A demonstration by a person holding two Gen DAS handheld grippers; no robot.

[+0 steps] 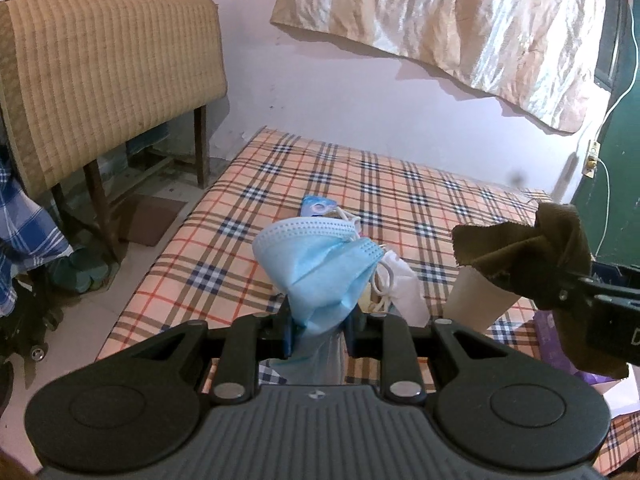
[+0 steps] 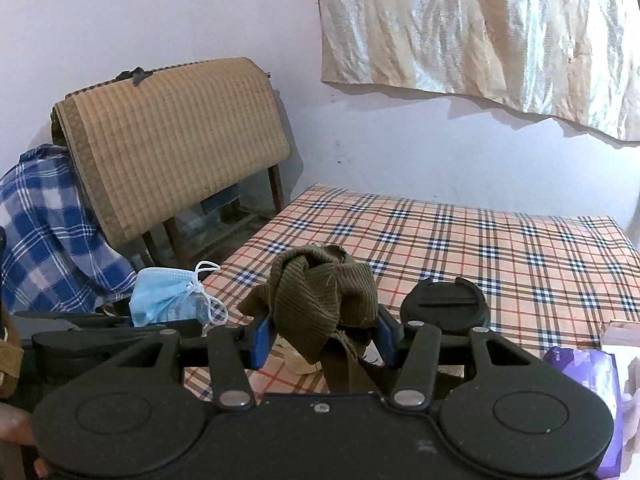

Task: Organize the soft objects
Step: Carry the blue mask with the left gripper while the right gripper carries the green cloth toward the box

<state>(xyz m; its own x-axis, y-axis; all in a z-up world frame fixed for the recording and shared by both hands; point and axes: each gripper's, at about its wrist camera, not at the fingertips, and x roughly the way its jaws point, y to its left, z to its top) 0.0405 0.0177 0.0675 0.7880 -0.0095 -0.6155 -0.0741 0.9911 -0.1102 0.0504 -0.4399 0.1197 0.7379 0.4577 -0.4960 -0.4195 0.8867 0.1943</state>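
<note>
My left gripper (image 1: 319, 330) is shut on a light blue face mask (image 1: 316, 264) with white ear loops, held above the plaid bed (image 1: 420, 184). My right gripper (image 2: 324, 338) is shut on a crumpled olive green cloth (image 2: 324, 300), also held above the bed. In the left wrist view the olive cloth (image 1: 536, 256) and right gripper show at the right edge. In the right wrist view the mask (image 2: 168, 296) and left gripper show at the left. A white soft item (image 1: 406, 286) lies behind the mask.
A cardboard tube (image 1: 476, 296) and a small blue packet (image 1: 316, 205) lie on the bed. A black round lid (image 2: 444, 300) and a purple packet (image 2: 584, 380) sit to the right. A woven mat over a wooden stand (image 1: 104, 80) and blue checked cloth (image 2: 44, 224) stand left.
</note>
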